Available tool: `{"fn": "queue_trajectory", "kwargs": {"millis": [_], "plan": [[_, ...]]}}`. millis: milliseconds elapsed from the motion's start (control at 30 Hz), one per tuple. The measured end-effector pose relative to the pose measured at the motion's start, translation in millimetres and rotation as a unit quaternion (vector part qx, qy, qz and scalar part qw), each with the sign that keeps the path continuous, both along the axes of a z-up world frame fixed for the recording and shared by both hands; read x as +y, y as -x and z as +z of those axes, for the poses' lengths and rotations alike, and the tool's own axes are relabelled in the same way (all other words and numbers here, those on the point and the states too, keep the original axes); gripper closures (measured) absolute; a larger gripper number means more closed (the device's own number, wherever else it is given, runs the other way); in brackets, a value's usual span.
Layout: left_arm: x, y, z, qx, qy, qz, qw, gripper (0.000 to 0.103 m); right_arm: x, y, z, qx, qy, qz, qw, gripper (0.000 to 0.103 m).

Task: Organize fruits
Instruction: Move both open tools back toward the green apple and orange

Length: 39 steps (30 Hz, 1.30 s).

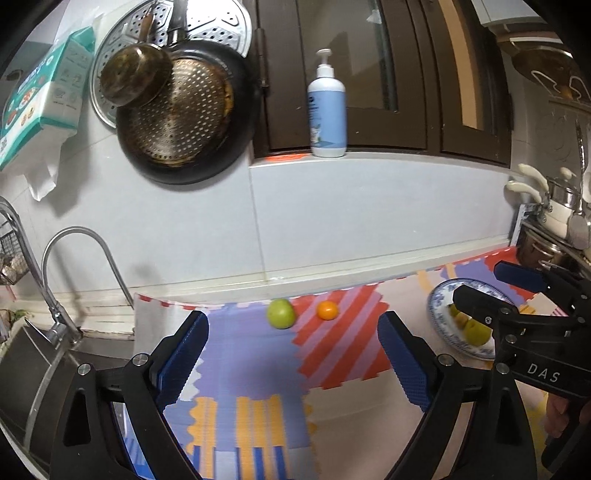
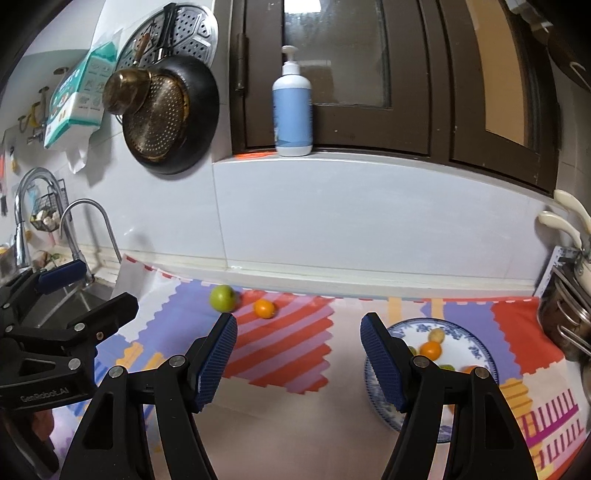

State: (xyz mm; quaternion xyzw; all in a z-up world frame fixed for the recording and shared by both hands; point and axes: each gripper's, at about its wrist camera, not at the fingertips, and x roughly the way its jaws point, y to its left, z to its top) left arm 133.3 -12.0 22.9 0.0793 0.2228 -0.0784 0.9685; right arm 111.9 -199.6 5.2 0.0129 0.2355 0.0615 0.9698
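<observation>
At twelve o'clock from the left gripper [image 1: 293,354], spread wide and nearer, lie the green apple [image 1: 281,313] and orange [image 1: 327,310]; the right gripper [image 2: 299,360], likewise empty, hangs beside the plate [image 2: 480,349].

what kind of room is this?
Most likely a home kitchen counter: sink faucet at left, black frying pan and metal steamer plate hanging on the tiled wall, cooking pots at right.
</observation>
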Motion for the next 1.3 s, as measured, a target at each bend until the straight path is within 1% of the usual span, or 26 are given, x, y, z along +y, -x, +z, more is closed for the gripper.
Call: {"fn": "queue_trajectory", "kwargs": {"millis": [333,700,867,1067,1300], "plan": [[25,-32,-10,0.011,-0.018,-0.001,0.9998,0.009,33,-27,-8,0.014,0.013,0.012,1.000,0.033],[33,-83,-30,0.029,-0.023,-0.015,0.9992,0.009,55,-78,-25,0.038,0.030,0.031,0.998,0.033],[32,-105,-40,0.040,-0.027,-0.024,0.9985,0.009,57,-102,-37,0.051,0.032,0.037,0.998,0.033],[28,-130,-57,0.050,-0.044,-0.038,0.9971,0.009,59,-130,-55,0.068,0.031,0.044,0.996,0.033],[26,-163,-80,0.080,-0.055,-0.057,0.9936,0.010,65,-162,-78,0.091,0.037,0.051,0.994,0.033]]}}
